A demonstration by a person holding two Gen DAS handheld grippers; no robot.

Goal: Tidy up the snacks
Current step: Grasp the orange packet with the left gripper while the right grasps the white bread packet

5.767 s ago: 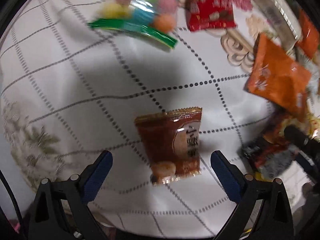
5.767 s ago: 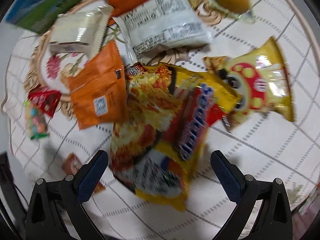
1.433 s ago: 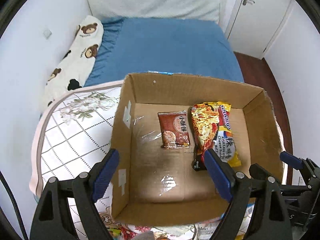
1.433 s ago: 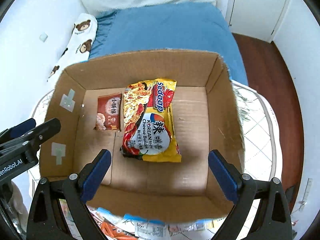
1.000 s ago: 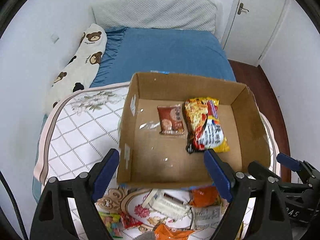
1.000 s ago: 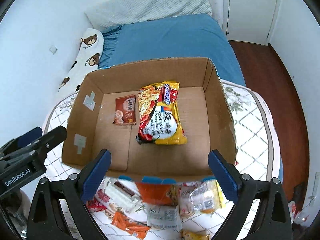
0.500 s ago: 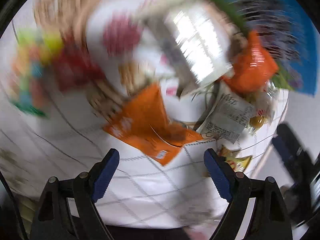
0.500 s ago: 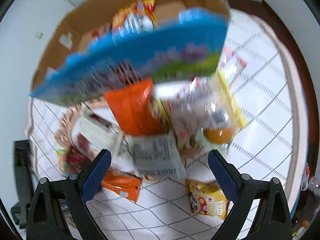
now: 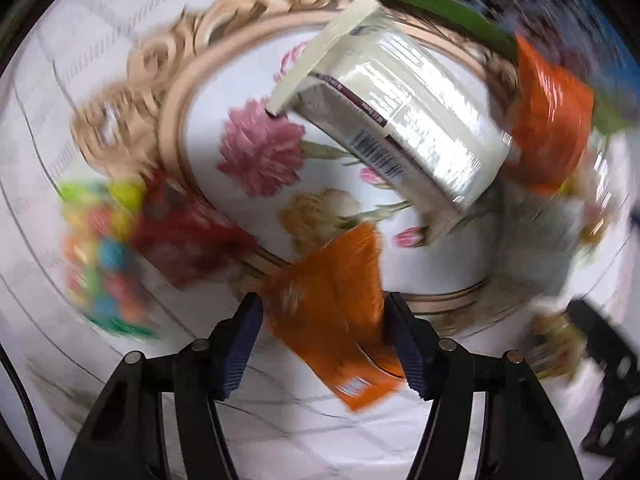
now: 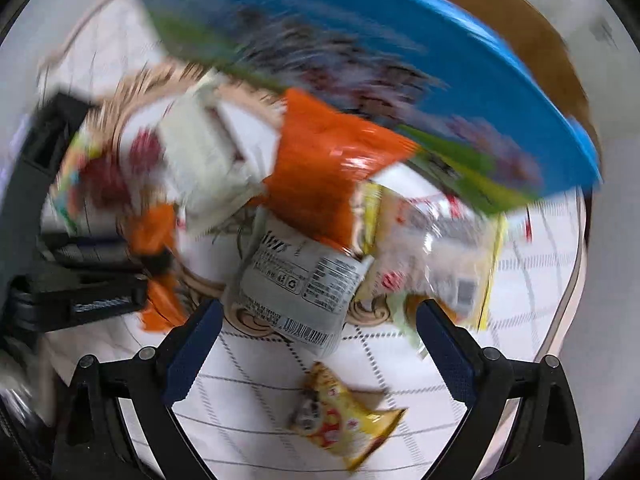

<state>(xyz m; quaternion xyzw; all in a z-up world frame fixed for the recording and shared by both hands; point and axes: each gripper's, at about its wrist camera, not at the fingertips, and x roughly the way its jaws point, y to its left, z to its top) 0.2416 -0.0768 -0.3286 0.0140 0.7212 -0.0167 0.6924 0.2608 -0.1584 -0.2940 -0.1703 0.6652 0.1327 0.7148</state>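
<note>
Fingers (image 9: 404,344) of the left hand-held gripper (image 9: 324,340) apart, straddling the near end of an orange packet (image 9: 340,312) flat on the desk (image 9: 100,40); not yet clamped, by the look of it. Packet's long axis running diagonally, from upper left near the floral print down to lower right past the right finger, so across the gap at an angle rather than square to it. Probably calls for a slight twist before closing. Heavy motion blur here, so contact with the pads impossible to confirm.

Just beyond, a cream-wrapped pack (image 9: 396,120) lying tilted, with a second orange bag (image 9: 552,120) at its right. Off to the left, a red packet (image 9: 184,240) and a bag of coloured candies (image 9: 100,248).

Right hand-held gripper (image 10: 320,340) wide open, empty, hovering over a grey-white packet (image 10: 300,288) straight ahead between the fingers. Below that, nearer the camera, a small yellow snack bag (image 10: 344,420). Cardboard box (image 10: 520,20) beyond the heap, at top right. Left side clearly nearer to a grasp; orange packet likely first to go.
</note>
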